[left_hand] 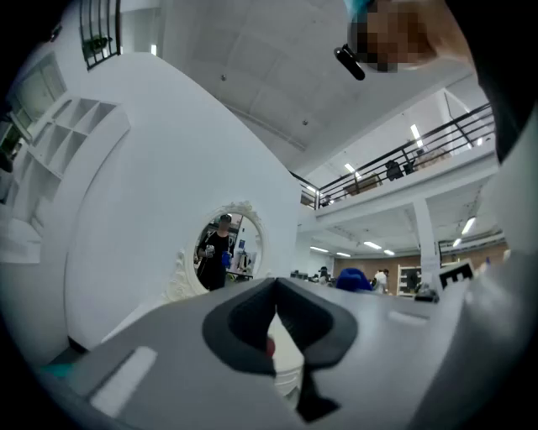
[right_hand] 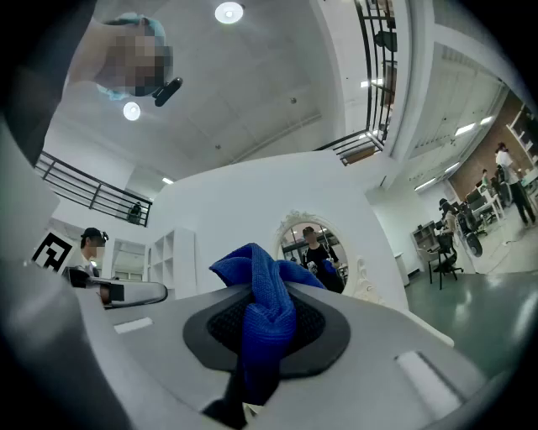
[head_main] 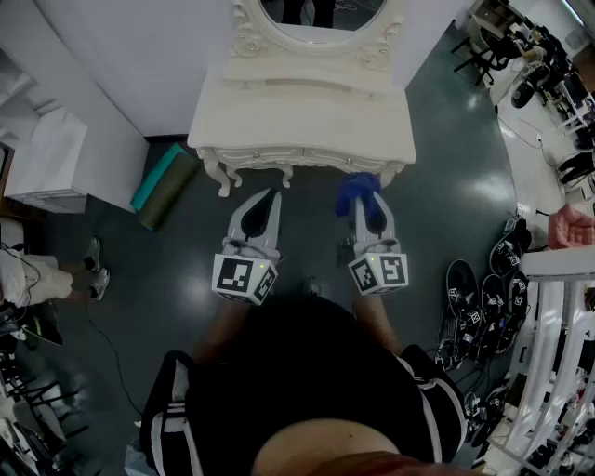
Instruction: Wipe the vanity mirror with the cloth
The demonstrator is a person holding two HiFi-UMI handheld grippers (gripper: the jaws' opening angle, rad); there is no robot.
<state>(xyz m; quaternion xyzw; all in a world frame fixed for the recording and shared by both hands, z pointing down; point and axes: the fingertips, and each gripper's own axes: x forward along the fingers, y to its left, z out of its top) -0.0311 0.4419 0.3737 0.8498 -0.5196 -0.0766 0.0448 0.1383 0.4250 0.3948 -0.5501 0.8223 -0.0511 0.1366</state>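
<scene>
Handling, left to right:
- left gripper (head_main: 267, 198): fingers pressed together with nothing between them. Spare for this job, best kept off the glass
- vanity mirror (head_main: 321, 14): judged rigid, fragile and slick. Not something to grab, only to press lightly through fabric. The carved frame looks delicate, so push on the glass, not the rim
- cloth (head_main: 359, 191): judged soft, light, floppy and grippy knit. It will fold and drag rather than slide off. It's already pinched near the middle of the bunch, which suits wiping, with the loose lobes forward as the pad

Fingers of the right gripper (head_main: 369, 206) are clamped on the cloth. In the right gripper view, fabric fills the gap and hangs below it (right_hand: 265, 312).

Where:
- mirror stands upright at the back edge of the bench (head_main: 302, 116), about centred
- cloth is in the air, off the bench, just in front of its front edge toward the front right corner, over the dark floor, well short of the glass
- wiping has not begun, by the look of it

Looks:
- mirror is oval with an ornate white scrolled frame and reflects a person, seen in the left gripper view (left_hand: 225, 250) and the right gripper view (right_hand: 313, 246)
- bench is white and carved, with curved legs
- cloth is bright blue ribbed knit, scrunched into a tuft
</scene>
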